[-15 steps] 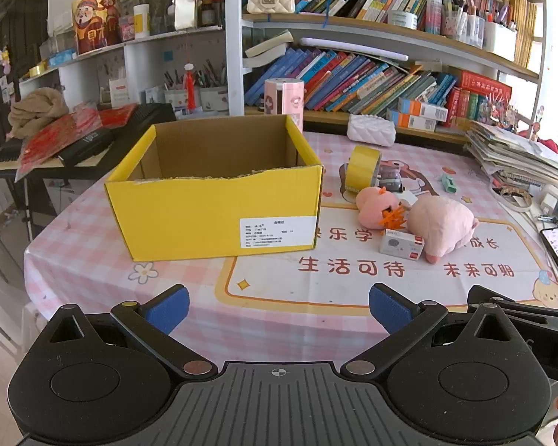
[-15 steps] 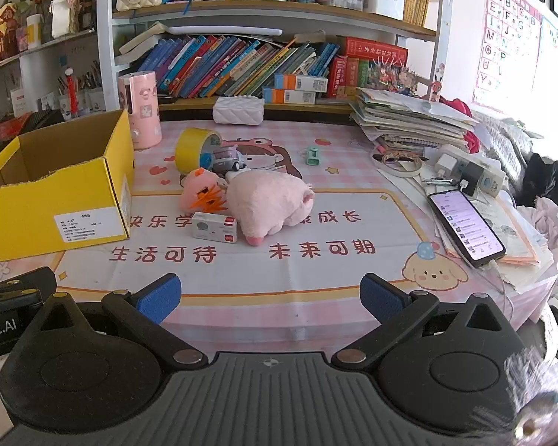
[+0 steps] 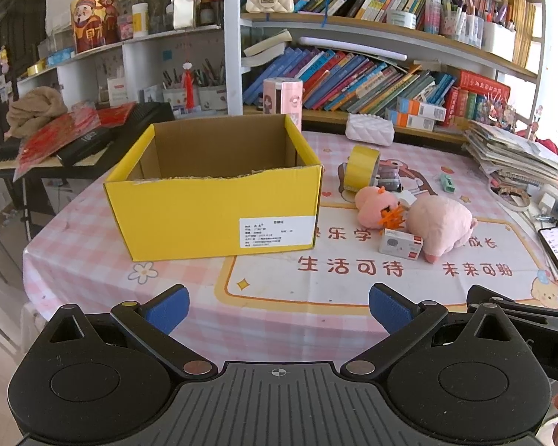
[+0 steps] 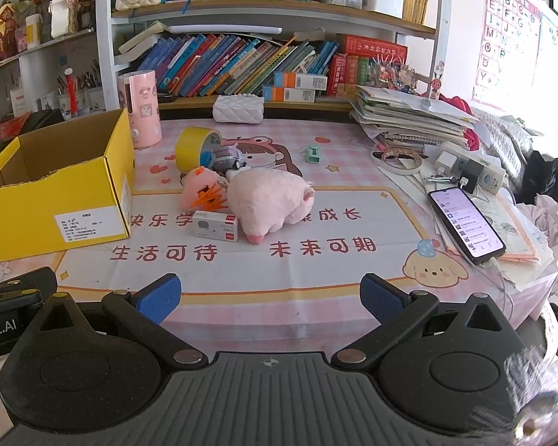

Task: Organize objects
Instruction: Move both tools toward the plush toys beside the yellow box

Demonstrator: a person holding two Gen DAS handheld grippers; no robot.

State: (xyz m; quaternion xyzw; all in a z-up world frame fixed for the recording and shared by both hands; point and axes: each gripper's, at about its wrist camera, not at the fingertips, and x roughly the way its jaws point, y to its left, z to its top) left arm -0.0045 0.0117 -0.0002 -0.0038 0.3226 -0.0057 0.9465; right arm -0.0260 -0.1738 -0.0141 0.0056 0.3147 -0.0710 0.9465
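Nothing moved, pink plush (image 4: 269,200) beyond hand-held gripper (image 4: 271,295)

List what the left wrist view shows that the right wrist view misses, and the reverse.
Only the left wrist view shows the brown cloth bundle and the red packets on the side desk, left of the yellow box.

Only the right wrist view shows the alphabet poster on the wall and the dark bag at far right.

Both show the box, the yellow tape roll, the pink plush pig, the small white carton and the phone. Each view shows its own gripper, left gripper and right gripper, open and empty.
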